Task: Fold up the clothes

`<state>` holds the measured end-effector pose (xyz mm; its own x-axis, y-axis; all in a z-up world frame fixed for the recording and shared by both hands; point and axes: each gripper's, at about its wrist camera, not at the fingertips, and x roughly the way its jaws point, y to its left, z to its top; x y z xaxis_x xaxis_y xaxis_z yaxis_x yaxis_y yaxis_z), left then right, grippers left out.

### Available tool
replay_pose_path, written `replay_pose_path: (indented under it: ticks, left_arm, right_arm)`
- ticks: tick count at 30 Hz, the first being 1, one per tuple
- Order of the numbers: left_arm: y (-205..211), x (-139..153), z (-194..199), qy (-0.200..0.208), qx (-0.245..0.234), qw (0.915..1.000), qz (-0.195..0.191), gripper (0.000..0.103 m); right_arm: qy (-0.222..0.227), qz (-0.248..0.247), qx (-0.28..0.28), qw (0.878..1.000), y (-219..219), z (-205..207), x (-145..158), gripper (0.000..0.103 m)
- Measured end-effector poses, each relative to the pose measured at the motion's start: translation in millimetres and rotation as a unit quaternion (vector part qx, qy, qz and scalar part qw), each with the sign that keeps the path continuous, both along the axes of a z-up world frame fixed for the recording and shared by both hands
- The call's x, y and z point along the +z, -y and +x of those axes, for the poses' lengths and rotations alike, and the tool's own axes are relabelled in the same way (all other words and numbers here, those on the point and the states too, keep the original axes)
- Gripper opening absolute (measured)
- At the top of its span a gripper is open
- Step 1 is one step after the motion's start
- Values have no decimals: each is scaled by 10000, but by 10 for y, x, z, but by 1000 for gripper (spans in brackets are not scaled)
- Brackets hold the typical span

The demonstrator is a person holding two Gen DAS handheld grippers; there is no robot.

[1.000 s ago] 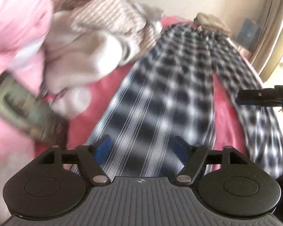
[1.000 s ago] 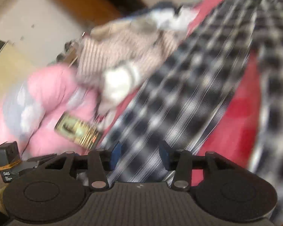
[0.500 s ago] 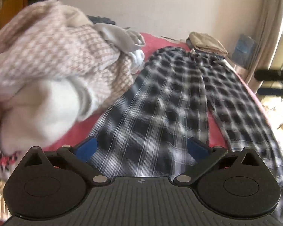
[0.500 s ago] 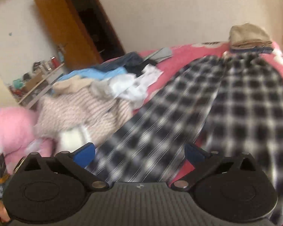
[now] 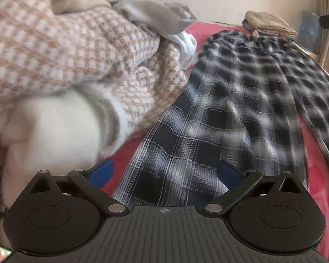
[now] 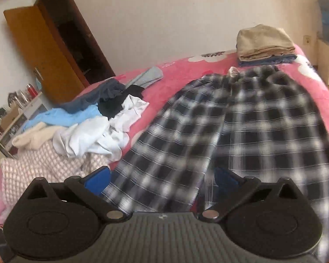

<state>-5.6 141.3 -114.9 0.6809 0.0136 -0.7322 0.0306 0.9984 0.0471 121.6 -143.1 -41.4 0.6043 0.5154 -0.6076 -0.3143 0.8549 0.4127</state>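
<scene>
Black-and-white plaid trousers (image 6: pixel 241 127) lie spread flat on the pink bedspread (image 6: pixel 177 83), legs toward me, waistband at the far end. They also show in the left wrist view (image 5: pixel 226 118). My left gripper (image 5: pixel 164 173) is open, low over the hem of the left trouser leg, blue pads either side of it. My right gripper (image 6: pixel 162 179) is open, just above the lower part of the trousers between the two legs. Neither holds anything.
A heap of unfolded clothes (image 6: pixel 81 129) lies left of the trousers, with a beige houndstooth garment (image 5: pixel 61 48) nearest the left gripper. A folded stack (image 6: pixel 265 41) sits at the bed's far end. A wooden wardrobe door (image 6: pixel 37 50) stands at the back left.
Both grippers opened wide from a narrower gap and swung from the left clothes pile toward the plaid trousers. The left gripper moved down closer to the trouser hem.
</scene>
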Motion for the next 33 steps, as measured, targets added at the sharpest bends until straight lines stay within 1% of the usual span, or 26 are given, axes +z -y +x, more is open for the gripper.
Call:
replay_pose_path:
  ticks: [2,3,4,5,8,11,14,16,20,22,23,25,27,29,33]
  left_arm:
    - [-30,-43,105,-112,116,9998,-83,87]
    - [-64,-66,152,-178,177,9995,-187,77]
    - [-97,-90,199,-244,237,9990,-294,72]
    - [-120,-113,248,-291,286,9983,-409,71]
    - [-140,-127,344,-216,379,9975,-558,65]
    - [-136,-141,423,-144,443,9965,-688,59]
    - [-88,-140,447,-63,425,9964,-733,48]
    - [-61,-125,416,11,380,9966,-728,34]
    - [-39,-145,373,112,318,9969,-708,23]
    - [-36,-144,343,202,270,9968,-731,11]
    - [-81,-130,283,258,253,9961,-799,5]
    - [-119,-103,213,387,236,9943,-968,2]
    - [-158,-65,131,514,157,9918,-1162,2]
    - [-175,-31,71,635,15,9879,-1415,1]
    - [-194,3,-46,797,-265,9805,-1775,1]
  right_arm:
    - [-105,189,90,9997,21,95,-52,103]
    - [-168,281,131,9994,29,139,-82,103]
    - [-241,367,160,9989,35,180,-117,103]
    - [-315,439,182,9984,37,220,-156,103]
    - [-477,504,192,9974,24,307,-259,103]
    - [-557,444,211,9972,-14,381,-326,103]
    - [-574,357,186,9975,-54,473,-352,103]
    - [-565,279,134,9979,-86,562,-345,103]
    - [-475,88,47,9988,-203,824,-306,102]
    - [-487,-76,26,9988,-319,1019,-306,101]
    - [-508,-154,43,9986,-391,1134,-318,98]
    - [-548,-330,98,9979,-557,1384,-349,94]
    - [-586,-523,153,9968,-736,1631,-390,84]
    - [-562,-793,283,9949,-961,1849,-438,81]
    - [-481,-1353,539,9882,-1412,2198,-559,72]
